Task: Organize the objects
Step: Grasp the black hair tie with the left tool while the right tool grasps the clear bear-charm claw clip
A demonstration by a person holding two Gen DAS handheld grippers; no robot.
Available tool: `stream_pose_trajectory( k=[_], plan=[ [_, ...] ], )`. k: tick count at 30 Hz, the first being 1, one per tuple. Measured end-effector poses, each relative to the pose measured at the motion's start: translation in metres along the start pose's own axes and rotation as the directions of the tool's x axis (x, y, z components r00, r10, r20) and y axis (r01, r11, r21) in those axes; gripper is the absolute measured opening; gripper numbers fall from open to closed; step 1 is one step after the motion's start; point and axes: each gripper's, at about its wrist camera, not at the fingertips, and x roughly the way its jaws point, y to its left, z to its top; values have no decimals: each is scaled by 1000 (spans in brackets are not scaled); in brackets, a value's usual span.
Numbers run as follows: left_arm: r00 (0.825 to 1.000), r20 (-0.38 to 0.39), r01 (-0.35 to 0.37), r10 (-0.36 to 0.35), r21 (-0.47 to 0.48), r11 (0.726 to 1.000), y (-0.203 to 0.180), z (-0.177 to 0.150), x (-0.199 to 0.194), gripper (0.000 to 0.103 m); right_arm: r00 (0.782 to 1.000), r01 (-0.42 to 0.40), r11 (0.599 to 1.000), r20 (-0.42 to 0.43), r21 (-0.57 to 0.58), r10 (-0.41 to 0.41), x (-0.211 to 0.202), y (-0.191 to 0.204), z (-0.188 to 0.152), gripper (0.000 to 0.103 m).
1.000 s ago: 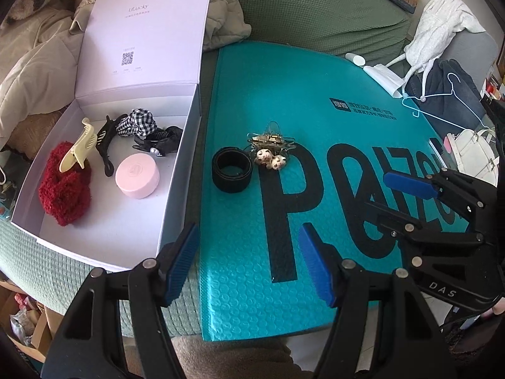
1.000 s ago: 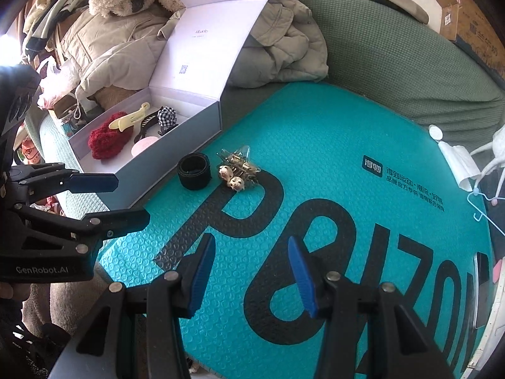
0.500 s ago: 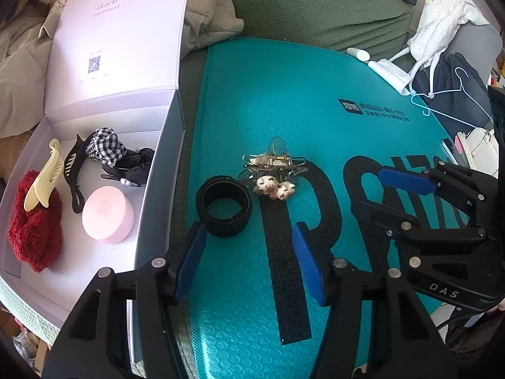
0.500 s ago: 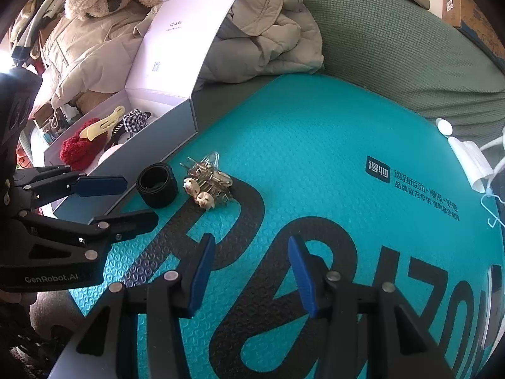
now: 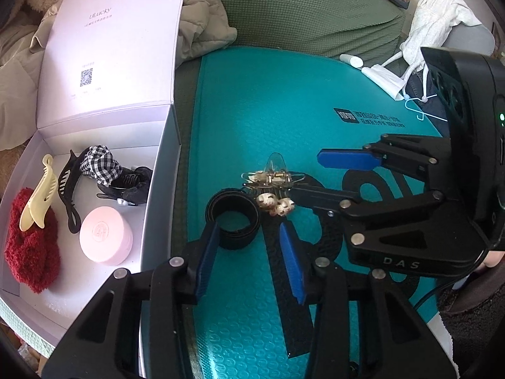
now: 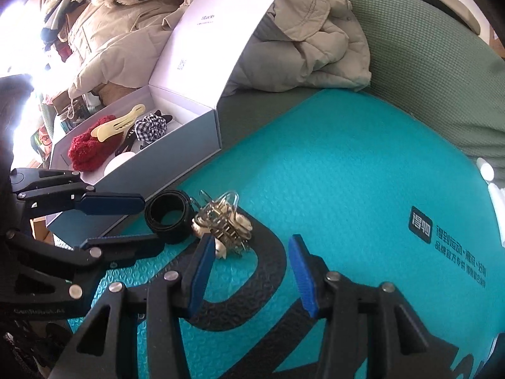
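Left gripper [image 5: 249,230] nearer, one band [image 5: 233,218], two clips [image 5: 275,189]

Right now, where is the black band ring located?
The black band ring lies on the teal mat, between the white box and the pile of hair clips; in the left wrist view it sits between the closing left gripper's fingertips.

Near rim of the black band [image 5: 233,219] behind the left gripper's [image 5: 249,230] fingers; lid print illegible.
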Motion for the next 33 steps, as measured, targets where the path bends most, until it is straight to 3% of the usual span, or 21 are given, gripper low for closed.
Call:
stream_pose_trajectory(
  k=[7,11,16,21,33],
  plan=[
    [1000,10,19,-19,1,1000,6,6,5,38,996,-90,996,-24,-15,90,24,1,9,49],
    [999,11,31,-31,12,999,7,11,10,38,997,-73,997,-7,-12,73,24,0,8,42],
    [999,11,41,-42,50,998,1,16,15,38,996,-85,996,-4,2,85,19,-6,4,24],
    [993,-49,110,-108,36,993,-3,15,25,38,997,-71,997,-5,11,71,16,-11,2,24],
    [993,-44,112,-110,39,993,-3,12,35,38,996,-85,996,-1,32,85,20,-23,9,24]
  ],
)
